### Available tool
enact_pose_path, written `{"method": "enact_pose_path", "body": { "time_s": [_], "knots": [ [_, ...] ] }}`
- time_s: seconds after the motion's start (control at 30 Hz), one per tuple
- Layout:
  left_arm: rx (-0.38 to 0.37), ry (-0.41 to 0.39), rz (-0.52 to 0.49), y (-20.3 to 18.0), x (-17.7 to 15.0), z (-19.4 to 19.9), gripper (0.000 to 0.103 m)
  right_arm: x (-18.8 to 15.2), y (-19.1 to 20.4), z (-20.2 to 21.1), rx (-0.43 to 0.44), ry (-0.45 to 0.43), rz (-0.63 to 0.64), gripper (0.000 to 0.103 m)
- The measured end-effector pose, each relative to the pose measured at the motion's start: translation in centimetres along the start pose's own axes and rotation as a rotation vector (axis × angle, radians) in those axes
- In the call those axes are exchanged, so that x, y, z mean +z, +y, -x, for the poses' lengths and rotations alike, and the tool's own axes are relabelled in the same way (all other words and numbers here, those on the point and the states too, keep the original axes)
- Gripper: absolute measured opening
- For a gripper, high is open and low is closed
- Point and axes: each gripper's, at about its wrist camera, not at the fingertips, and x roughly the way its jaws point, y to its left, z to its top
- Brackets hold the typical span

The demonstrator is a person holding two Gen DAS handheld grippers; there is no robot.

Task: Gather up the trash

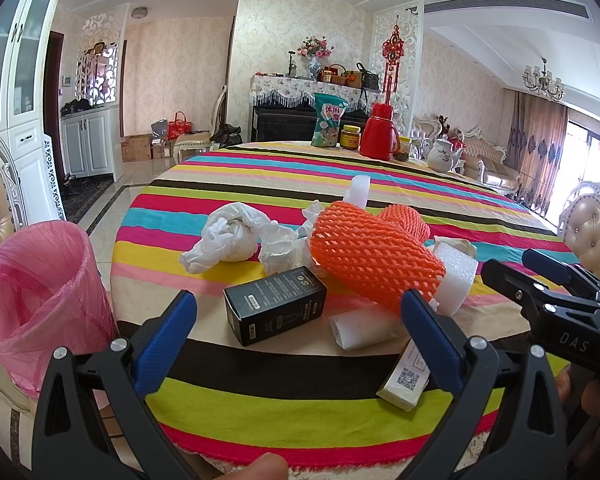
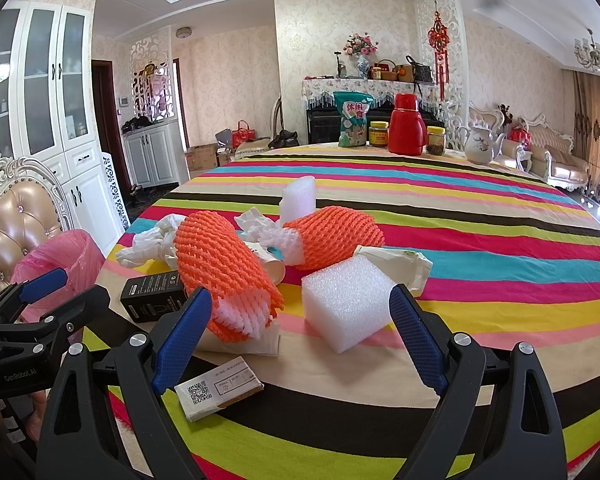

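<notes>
Both hand-held grippers hover over the near edge of a round table under a striped multicoloured cloth (image 2: pixel 480 216). The left gripper (image 1: pixel 300 320) has its blue-padded jaws spread wide with nothing between them; the right gripper (image 2: pixel 300 320) is likewise wide apart and empty.

Nearest the right gripper, a flat white card packet with a QR code (image 2: pixel 216 392) lies below its left finger, long axis running left to right. Just beyond its fingertips sit a white foam cube (image 2: pixel 344 304) and a large orange foam mesh sleeve (image 2: pixel 224 272), its long axis slanting away to the left, open end facing the gripper.

A black rectangular carton (image 1: pixel 274 306) lies straight ahead of the left gripper, long side running left to right. Behind it are crumpled white plastic wrap (image 1: pixel 228 240), a second orange mesh sleeve (image 2: pixel 332 236) and an upright white foam piece (image 2: pixel 298 198).

A bin lined with a pink plastic bag (image 1: pixel 40 292) stands off the table's left edge.

At the far side stand a red thermos (image 2: pixel 407 124), a green snack bag (image 2: pixel 353 120) and a white teapot (image 2: pixel 480 146).
</notes>
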Motion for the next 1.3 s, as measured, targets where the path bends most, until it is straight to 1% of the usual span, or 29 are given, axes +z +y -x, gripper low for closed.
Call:
{"method": "enact_pose_path", "body": {
  "time_s": [0.2, 0.43, 0.63, 0.87, 0.93, 1.17, 1.3],
  "knots": [
    [0.000, 0.001, -0.001, 0.0, 0.0, 0.0, 0.099, 0.0, 0.0, 0.0, 0.000, 0.001, -0.001, 0.084],
    [-0.004, 0.004, -0.001, -0.1, -0.2, -0.1, 0.099, -0.8, -0.5, -0.5, -0.004, 0.015, -0.013, 0.084],
    [-0.020, 0.010, -0.009, -0.9, -0.4, -1.1, 0.099, -0.8, -1.9, -1.0, -0.024, 0.030, -0.024, 0.084],
    [-0.047, 0.030, -0.019, -2.5, 0.5, -3.2, 0.099, -0.5, -4.2, -2.9, -0.050, 0.085, -0.040, 0.084],
    [-0.056, 0.042, -0.015, -2.9, 0.8, -3.9, 0.099, -0.4, -4.9, -3.8, -0.055, 0.108, -0.053, 0.084],
    [-0.096, 0.101, 0.018, -4.0, 1.8, -6.8, 0.099, 0.0, -6.4, -5.6, -0.057, 0.144, -0.058, 0.084],
    [-0.105, 0.152, 0.056, -4.3, 2.4, -8.8, 0.098, 0.1, -7.2, -6.3, -0.050, 0.158, -0.060, 0.084]
  ]
}}
